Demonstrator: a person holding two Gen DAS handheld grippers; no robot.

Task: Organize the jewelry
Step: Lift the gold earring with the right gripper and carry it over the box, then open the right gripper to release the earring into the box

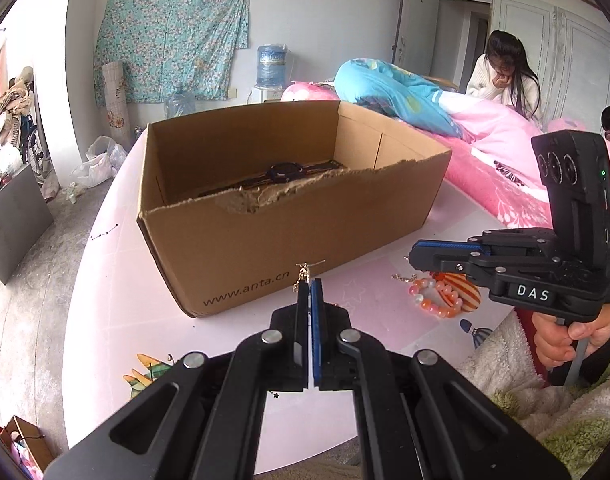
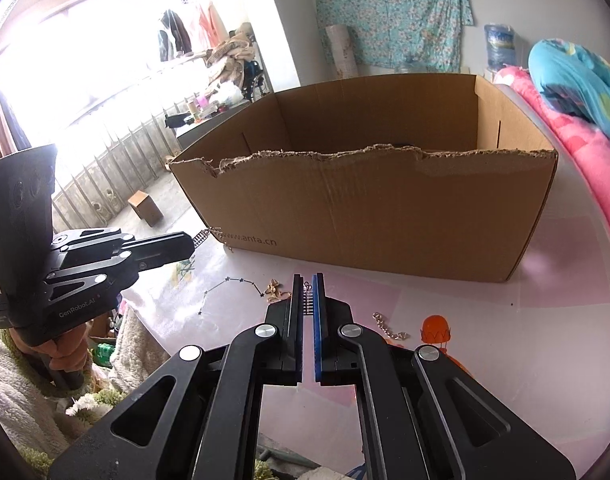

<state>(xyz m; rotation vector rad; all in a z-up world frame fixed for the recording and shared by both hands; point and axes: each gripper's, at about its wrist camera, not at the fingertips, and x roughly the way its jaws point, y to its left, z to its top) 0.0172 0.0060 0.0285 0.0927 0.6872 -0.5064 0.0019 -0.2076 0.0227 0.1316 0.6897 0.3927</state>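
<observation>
A brown cardboard box (image 1: 289, 216) stands on the pink table; a dark watch (image 1: 284, 171) lies inside it. My left gripper (image 1: 310, 284) is shut on a thin gold chain (image 1: 303, 274) just in front of the box's near wall; it also shows in the right wrist view (image 2: 191, 244) with the chain (image 2: 204, 235) at its tip. My right gripper (image 2: 308, 280) is shut on a small silver chain piece (image 2: 307, 300) above the table. A pink and orange bead bracelet (image 1: 435, 298) and a loose gold chain (image 2: 389, 328) lie on the table.
The box (image 2: 385, 220) has a torn front rim. Another small gold piece (image 2: 273, 291) lies left of my right gripper. A pink quilt (image 1: 497, 160) lies on a bed to the right, where a person (image 1: 505, 76) sits. A fluffy sleeve (image 1: 505, 360) is at the table's near edge.
</observation>
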